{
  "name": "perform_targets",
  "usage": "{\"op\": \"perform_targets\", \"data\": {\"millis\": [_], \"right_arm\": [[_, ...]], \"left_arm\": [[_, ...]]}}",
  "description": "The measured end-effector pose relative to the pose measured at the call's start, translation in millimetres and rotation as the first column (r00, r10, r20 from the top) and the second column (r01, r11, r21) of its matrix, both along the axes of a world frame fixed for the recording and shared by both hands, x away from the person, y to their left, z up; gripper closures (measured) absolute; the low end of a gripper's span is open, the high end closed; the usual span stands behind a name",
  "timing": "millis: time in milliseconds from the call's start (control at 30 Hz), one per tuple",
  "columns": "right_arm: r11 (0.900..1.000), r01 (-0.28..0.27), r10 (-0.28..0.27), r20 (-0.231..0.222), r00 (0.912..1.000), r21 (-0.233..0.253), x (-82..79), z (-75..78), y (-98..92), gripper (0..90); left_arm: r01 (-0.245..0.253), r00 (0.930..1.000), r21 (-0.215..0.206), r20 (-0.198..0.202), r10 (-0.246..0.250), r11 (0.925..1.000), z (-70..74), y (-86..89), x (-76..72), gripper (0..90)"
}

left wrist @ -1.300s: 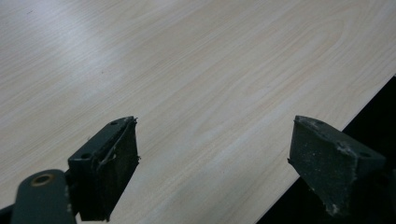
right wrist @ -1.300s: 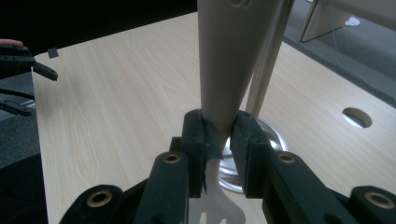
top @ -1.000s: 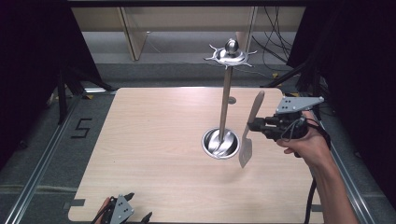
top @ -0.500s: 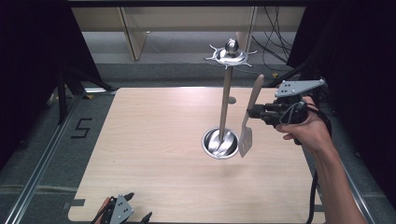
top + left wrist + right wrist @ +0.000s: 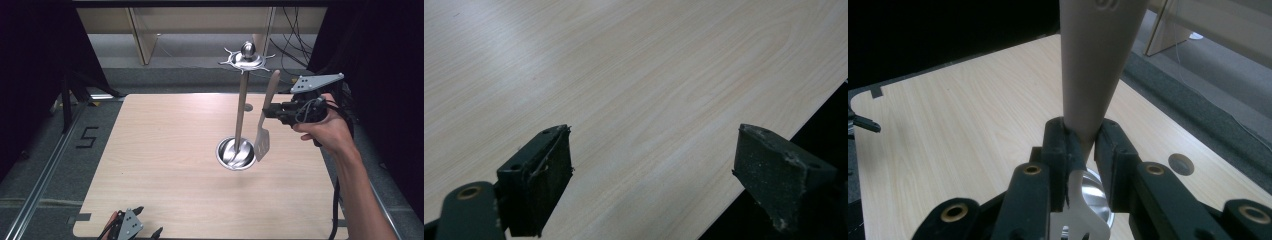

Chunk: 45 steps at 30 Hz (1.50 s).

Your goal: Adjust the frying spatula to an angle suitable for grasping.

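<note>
High view first, from the left: the left gripper lies low at the near edge of the table, well apart from everything else. Its own view shows its jaws spread wide with nothing between them, over bare wood by the table's edge.

Toward the middle stands a metal stand, a thin upright pole rising from a round shiny base to a star-shaped top with a ball on it.

Just right of the pole hangs a spatula, held off the table, nearly upright and leaning a little, wooden handle up and slotted metal blade down. The blade is close beside the base; whether they touch cannot be told.

Farther right, the right gripper, in the person's right hand, pinches the spatula where handle meets blade. In the right gripper view its jaws press on the handle's narrow lower end.
</note>
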State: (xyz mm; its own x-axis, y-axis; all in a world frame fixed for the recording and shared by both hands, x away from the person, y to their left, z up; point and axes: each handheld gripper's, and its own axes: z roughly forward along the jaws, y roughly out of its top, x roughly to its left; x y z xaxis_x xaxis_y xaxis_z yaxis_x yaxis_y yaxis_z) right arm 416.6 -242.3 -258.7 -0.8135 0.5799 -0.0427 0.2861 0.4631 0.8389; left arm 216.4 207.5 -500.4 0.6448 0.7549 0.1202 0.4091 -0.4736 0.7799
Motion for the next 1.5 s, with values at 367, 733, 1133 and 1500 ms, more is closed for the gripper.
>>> {"op": "perform_targets", "data": {"millis": [367, 733, 1133, 1500], "right_arm": [[1.000, 0.021, -0.021, 0.001, 0.9998, -0.004, 7.9, 1.8, 3.4, 76.3], [0.999, 0.021, -0.022, -0.016, 0.9996, -0.035, 11.4, 4.0, 10.8, 76.3], [0.999, 0.016, -0.018, -0.032, 0.9993, -0.046, 16.7, 2.4, 15.8, 76.1], [1.000, 0.019, -0.020, -0.013, 0.9997, -0.017, 17.7, 0.5, 14.5, 74.0]], "left_arm": [[-0.002, 1.0000, -0.028, -0.008, 0.002, 0.9996, -0.7, -2.2, -1.2, 14.8], [-0.005, 1.0000, -0.022, 0.001, 0.005, 0.9997, -2.1, -3.3, -0.9, 14.8], [0.016, 0.9999, -0.006, 0.006, -0.016, 0.9999, -0.4, -2.0, -0.7, 14.8], [0.008, 1.0000, 0.000, 0.000, -0.008, 1.0000, -0.8, -2.1, -0.6, 14.8]]}}
